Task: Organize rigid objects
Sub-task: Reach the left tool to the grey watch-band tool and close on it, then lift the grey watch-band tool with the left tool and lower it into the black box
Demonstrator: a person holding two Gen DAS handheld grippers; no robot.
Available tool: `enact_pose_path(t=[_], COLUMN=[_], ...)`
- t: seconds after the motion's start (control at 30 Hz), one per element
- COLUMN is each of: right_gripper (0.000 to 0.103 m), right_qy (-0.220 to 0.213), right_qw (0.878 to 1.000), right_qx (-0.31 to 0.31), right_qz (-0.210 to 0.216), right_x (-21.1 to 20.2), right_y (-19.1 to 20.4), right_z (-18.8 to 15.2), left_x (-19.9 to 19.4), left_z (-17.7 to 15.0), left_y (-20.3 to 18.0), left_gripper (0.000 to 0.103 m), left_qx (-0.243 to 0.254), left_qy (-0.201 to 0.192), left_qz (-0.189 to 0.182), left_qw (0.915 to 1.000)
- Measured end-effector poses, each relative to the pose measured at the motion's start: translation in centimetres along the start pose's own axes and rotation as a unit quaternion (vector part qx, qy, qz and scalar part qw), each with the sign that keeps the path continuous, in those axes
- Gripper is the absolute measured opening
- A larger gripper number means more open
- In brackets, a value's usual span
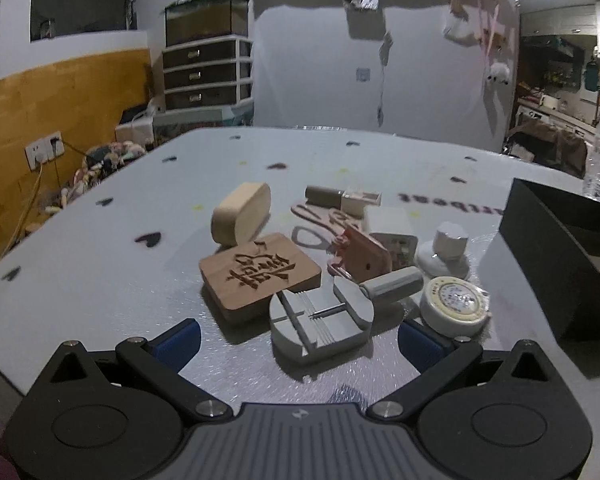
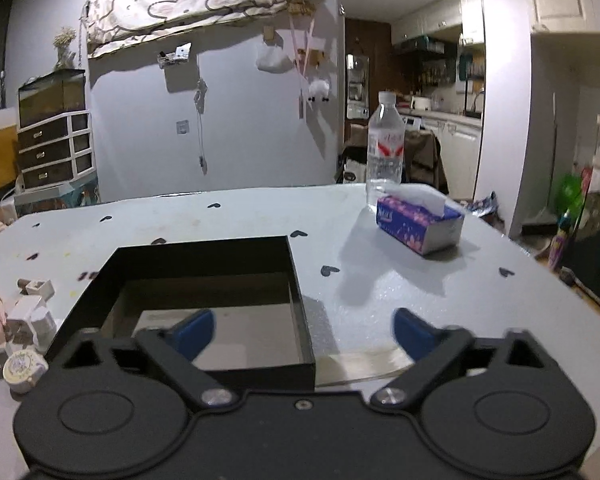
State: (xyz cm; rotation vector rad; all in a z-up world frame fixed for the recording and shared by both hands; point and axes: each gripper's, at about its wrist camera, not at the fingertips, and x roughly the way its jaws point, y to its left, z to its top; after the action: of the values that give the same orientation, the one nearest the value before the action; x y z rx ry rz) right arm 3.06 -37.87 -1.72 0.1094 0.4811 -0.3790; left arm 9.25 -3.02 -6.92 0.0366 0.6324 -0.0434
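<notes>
The left gripper [image 1: 299, 338] hangs low over the pale grey table [image 1: 100, 248] with its blue-padded fingers [image 1: 178, 338] spread wide and holding nothing. Between and just ahead of them lies a grey plastic oval tool with a thin metal pin [image 1: 320, 322], and touching its far left edge is a flat brown wooden block carved with a Chinese character [image 1: 260, 274]. Behind that block a pale wooden oval piece [image 1: 242, 214] stands on its edge. To the right sit a round cream tape roll [image 1: 454, 306], a grey hexagonal cylinder lying on its side [image 1: 394, 286], a pink angular piece [image 1: 366, 258] and a white knob on a round base [image 1: 446, 248], all crowded close together. The open black rectangular box [image 1: 548, 248] stands near this cluster, to its right.

The right gripper [image 2: 302, 334] hovers over the near right corner of the same black box [image 2: 204, 248], fingers [image 2: 192, 332] wide apart and empty; the box floor looks bare where visible. Beyond the box, a blue and purple tissue pack [image 2: 418, 226] sits just in front of a clear plastic water bottle [image 2: 385, 148]
</notes>
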Motion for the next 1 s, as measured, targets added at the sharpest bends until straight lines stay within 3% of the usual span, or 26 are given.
enact_pose_path(t=[0.07,0.13,0.23,0.33,0.53,0.67,0.77,0.83,1.0], right_gripper=[0.08,0.061,0.041,0.028,0.014,0.014,0.015,0.015,0.004], right_qy=[0.007,0.013,0.029,0.041,0.05,0.047,0.047,0.052,0.077], right_qw=[1.0,1.0,0.999,0.999,0.998,0.998,0.998,0.998,0.996], right_qx=[0.003,0.002,0.004,0.003,0.006,0.008,0.002,-0.004,-0.004], right_qz=[0.001,0.015,0.028,0.032,0.042,0.033,0.031,0.034,0.045], right_x=[0.7,1.4,2.3,3.0,4.1,4.5,4.6,4.8,5.4], right_y=[-0.3,-0.4,-0.5,-0.7,-1.1,-1.3,-1.2,-1.1,-1.1], right_z=[0.1,0.1,0.2,0.1,0.0,0.1,0.2,0.3,0.5], left_x=[0.8,1.4,2.2,2.8,2.9,2.8,2.7,2.6,2.4], left_z=[0.1,0.1,-0.1,-0.1,0.2,0.3,0.4,0.3,0.5], left_y=[-0.2,-0.5,-0.8,-0.9,-0.7,-0.5,-0.7,-0.9,-1.1], left_gripper=[0.103,0.103,0.103,0.103,0.103,0.1,0.084,0.065,0.065], left_qx=[-0.005,-0.007,-0.008,-0.01,-0.032,-0.053,-0.042,-0.029,-0.019], left_qy=[0.008,0.016,0.033,0.038,0.033,0.026,0.018,0.011,0.013], left_qz=[-0.001,-0.002,-0.006,0.006,0.015,0.015,0.026,0.029,0.028], left_qw=[1.0,0.9998,0.9994,0.9992,0.9988,0.9982,0.9986,0.9991,0.9994])
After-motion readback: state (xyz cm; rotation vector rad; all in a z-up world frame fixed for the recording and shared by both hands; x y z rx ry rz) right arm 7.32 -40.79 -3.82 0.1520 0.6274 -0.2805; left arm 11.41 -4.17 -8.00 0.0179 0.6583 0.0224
